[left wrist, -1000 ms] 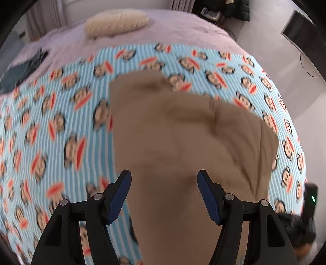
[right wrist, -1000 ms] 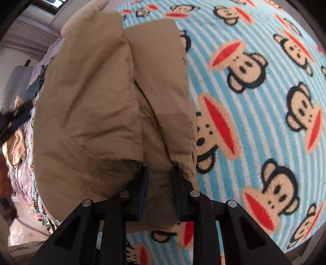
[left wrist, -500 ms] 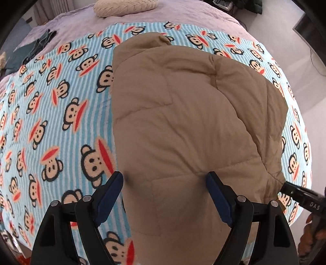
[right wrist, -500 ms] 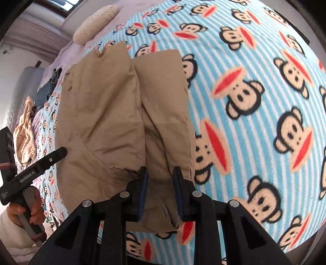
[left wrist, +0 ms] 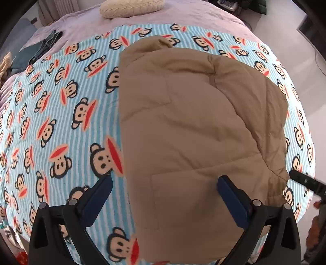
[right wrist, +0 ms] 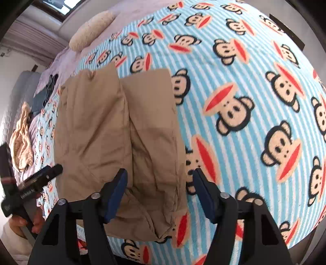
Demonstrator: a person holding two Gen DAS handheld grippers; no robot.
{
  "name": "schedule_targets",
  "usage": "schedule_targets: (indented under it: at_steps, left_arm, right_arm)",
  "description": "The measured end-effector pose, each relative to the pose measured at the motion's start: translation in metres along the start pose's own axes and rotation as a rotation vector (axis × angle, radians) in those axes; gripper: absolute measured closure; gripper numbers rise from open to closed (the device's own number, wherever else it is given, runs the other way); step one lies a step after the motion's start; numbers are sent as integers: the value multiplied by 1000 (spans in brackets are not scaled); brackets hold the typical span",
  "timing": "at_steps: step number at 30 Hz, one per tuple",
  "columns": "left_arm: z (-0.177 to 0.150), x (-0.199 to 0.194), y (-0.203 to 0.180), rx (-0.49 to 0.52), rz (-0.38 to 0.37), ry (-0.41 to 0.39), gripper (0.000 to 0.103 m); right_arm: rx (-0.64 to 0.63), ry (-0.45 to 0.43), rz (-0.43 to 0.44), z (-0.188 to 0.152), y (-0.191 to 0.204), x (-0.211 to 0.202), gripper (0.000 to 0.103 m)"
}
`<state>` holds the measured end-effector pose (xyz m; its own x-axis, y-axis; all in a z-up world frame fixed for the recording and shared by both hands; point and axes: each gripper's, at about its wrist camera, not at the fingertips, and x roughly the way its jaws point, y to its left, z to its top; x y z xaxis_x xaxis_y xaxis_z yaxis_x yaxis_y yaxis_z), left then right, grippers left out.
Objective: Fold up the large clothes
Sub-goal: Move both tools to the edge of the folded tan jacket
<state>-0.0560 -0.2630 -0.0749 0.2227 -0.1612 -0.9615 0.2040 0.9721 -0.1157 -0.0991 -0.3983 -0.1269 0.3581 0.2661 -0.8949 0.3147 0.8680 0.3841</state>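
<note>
A tan padded garment (left wrist: 189, 126) lies folded lengthwise on the blue striped monkey-print blanket (left wrist: 67, 114). My left gripper (left wrist: 165, 195) hovers over its near end, jaws opening wide, pads clear of the cloth. In the right wrist view the same garment (right wrist: 122, 138) shows two long folded panels side by side. My right gripper (right wrist: 161, 183) is above its near right corner, jaws opening, and the cloth lies loose below them, not pinched. The left gripper (right wrist: 43, 176) appears at the left edge there, held by a hand (right wrist: 24, 221).
A cream pillow (left wrist: 130, 8) lies at the head of the bed on a lilac sheet (left wrist: 81, 26). Dark clothes (left wrist: 44, 43) and a beige knit item (right wrist: 21, 140) sit at the bed's far side. Floor (left wrist: 285, 34) lies beyond the bed edge on the right.
Both grippers let go of the tan garment and spread their jaws. The right one rose away from the corner it pinched; the garment now lies flat on the blanket.
</note>
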Motion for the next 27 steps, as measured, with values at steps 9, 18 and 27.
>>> schedule_targets:
  at_steps: [9, 18, 27]
  left_arm:
    - [-1, -1, -1, 16, -13, -4, 0]
    - [-2, 1, 2, 7, -29, -1, 0]
    - [4, 4, 27, -54, -92, 5, 0]
  right_arm:
    - [-28, 52, 113, 8, 3, 3, 12]
    - [29, 72, 155, 12, -9, 14, 12]
    - [171, 72, 169, 21, -42, 29, 12]
